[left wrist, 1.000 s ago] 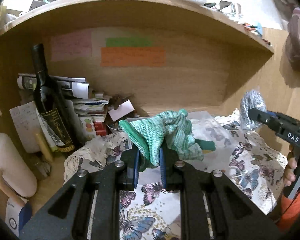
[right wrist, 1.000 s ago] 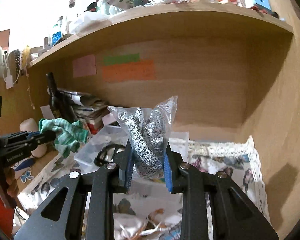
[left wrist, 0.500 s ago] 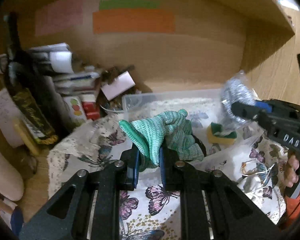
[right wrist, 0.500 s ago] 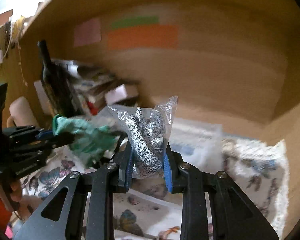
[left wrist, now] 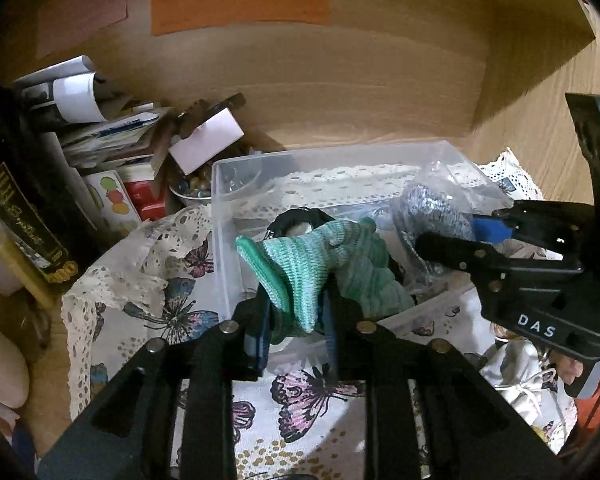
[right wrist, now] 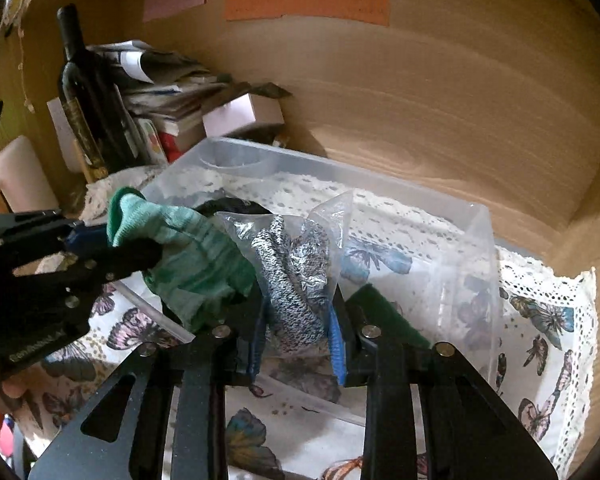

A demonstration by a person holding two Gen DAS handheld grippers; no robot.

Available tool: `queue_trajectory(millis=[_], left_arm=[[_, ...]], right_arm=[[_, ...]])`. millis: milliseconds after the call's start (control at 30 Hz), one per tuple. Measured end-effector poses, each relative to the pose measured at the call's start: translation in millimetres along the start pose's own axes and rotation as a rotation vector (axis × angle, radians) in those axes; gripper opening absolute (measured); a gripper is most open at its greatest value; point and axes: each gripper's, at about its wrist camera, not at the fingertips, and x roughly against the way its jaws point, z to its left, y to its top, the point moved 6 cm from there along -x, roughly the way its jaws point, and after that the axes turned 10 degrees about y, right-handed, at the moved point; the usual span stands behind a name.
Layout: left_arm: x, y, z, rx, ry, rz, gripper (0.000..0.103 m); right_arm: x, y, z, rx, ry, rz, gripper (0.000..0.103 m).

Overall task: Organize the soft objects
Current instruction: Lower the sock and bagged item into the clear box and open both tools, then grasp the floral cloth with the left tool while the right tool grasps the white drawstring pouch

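My left gripper (left wrist: 296, 312) is shut on a green knitted glove (left wrist: 320, 264), held over the near edge of a clear plastic bin (left wrist: 228, 216). The glove also shows in the right wrist view (right wrist: 196, 256). My right gripper (right wrist: 298, 320) is shut on a clear bag with a grey-white knit item (right wrist: 296, 272), held over the same bin (right wrist: 476, 248). In the left wrist view that bag (left wrist: 436, 216) hangs inside the bin's right side. A green sponge (right wrist: 380, 312) and a dark strap (left wrist: 296, 216) lie in the bin.
A dark wine bottle (right wrist: 84, 96) and stacked papers and boxes (right wrist: 168, 92) crowd the left back corner. A butterfly-print cloth (left wrist: 140, 280) covers the shelf floor. The wooden back wall (right wrist: 420, 100) stands close behind the bin. A white bundle (left wrist: 516, 372) lies at right.
Both grippers have moved forward and down into the shelf, bringing the green glove and the bagged knit item over the clear bin. Both grips stay shut.
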Motion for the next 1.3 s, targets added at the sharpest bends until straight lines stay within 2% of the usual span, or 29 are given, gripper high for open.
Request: queue_trajectory(millis=[33,67,133,333,467,533,600,633,667,767,933,1067,1300], left_arm=[[1.2,0.1,1.3,0.005,-0.002,0.002,0.041],[2.8,0.0,1.7,0.009,-0.008,0.004,0.046],[7.6,0.9,2.5,0.016,-0.016,-0.002,0.055],[31.2,3.9,-0.9,-0.013,-0.024,-0.068,0.071],[50.3,7.1,0.5,-0.009,-0.034,-0.111,0.08],[62.2,7.7,1.4,-0.007,-0.031,-0.132,0.093],[72.8,8.2,3.2,0.0,-0.03,-0.148,0.1],[80.0,7.9,4.3,0.009,-0.03,-0.162,0.1],[84.9,5.2,5.0,0.022,-0.033,-0.129,0.1],[98.7,0.9,7.1,0.027,-0.026,-0.135,0.102],[111.3,-16.1,5.0,0.039,-0.026,-0.144,0.102],[111.2,-35.5,2.9,0.018,-0.011,-0.124,0.102],[95.2,-77.8,-1.5,0.008,-0.032,-0.025,0.102]], right_arm=[[-0.1,0.6,0.0,0.0,0.003,0.001,0.031],[1.8,0.6,0.2,0.003,0.0,-0.002,0.034],[3.4,2.4,1.5,0.007,-0.01,-0.02,0.053],[32.6,8.8,6.1,0.025,-0.041,-0.1,0.074],[62.3,10.1,11.0,0.03,-0.049,-0.169,0.079],[74.4,10.4,13.8,0.033,-0.051,-0.196,0.083],[89.2,8.7,17.3,0.036,-0.051,-0.225,0.084],[94.4,7.6,19.3,0.037,-0.05,-0.236,0.084],[100.1,5.8,21.8,0.038,-0.049,-0.248,0.085],[115.8,-3.1,27.5,0.035,-0.053,-0.274,0.087],[124.5,-22.5,33.3,0.011,-0.044,-0.278,0.087],[123.0,-41.7,35.2,-0.011,-0.039,-0.257,0.087],[105.6,-79.4,31.5,-0.077,-0.033,-0.169,0.087]])
